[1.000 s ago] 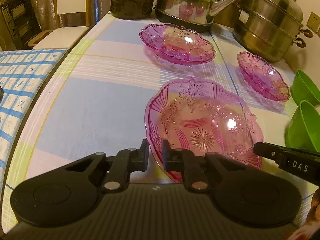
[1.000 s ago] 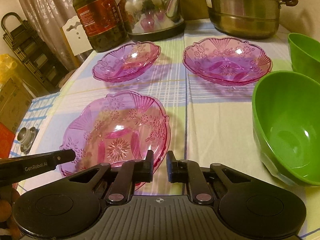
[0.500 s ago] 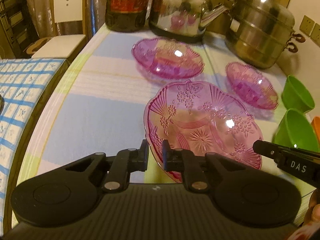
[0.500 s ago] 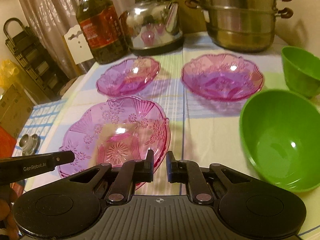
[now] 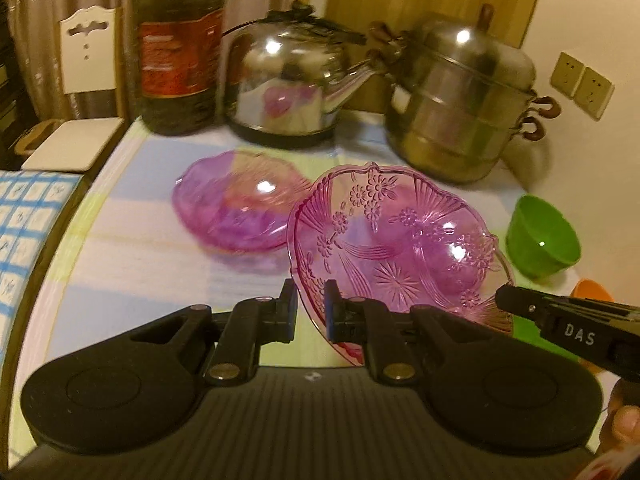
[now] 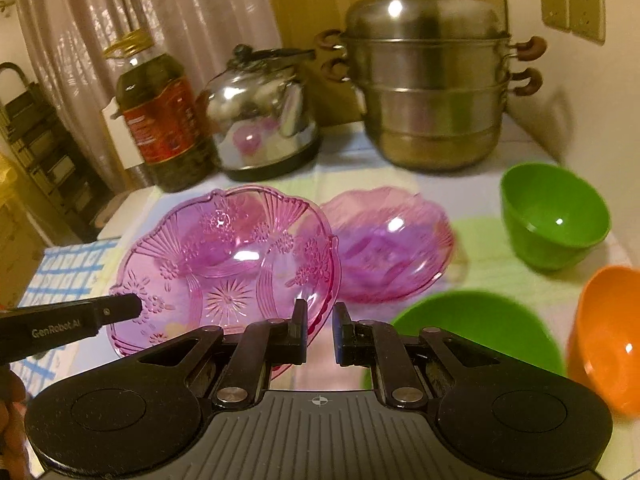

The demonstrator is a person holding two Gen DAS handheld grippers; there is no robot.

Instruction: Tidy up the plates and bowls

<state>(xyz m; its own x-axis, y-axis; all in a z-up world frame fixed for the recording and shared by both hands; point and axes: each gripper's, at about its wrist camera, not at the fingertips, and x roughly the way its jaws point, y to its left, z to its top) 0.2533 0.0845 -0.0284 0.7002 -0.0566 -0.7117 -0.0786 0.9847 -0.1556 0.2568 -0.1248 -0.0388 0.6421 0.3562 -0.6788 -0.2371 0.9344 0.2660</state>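
Note:
My left gripper (image 5: 310, 312) and my right gripper (image 6: 320, 332) are each shut on opposite rims of a pink patterned glass plate (image 5: 396, 252), also in the right wrist view (image 6: 228, 264), held lifted and tilted above the table. A second pink plate (image 5: 236, 208) rests on the table behind it at the left. A third pink plate (image 6: 388, 244) rests to the right. A small green bowl (image 6: 554, 216), a larger green bowl (image 6: 476, 328) and an orange bowl (image 6: 608, 344) stand on the right.
An oil bottle (image 5: 178, 48), a steel kettle (image 5: 288, 80) and a stacked steel steamer pot (image 5: 460, 100) line the back of the table. A white chair (image 5: 76, 92) and a blue checked cloth (image 5: 24, 232) are at the left.
Both grippers have risen with the pink plate, lifting it off the table and tilting it. The views now look higher, and an orange bowl has come into sight at right.

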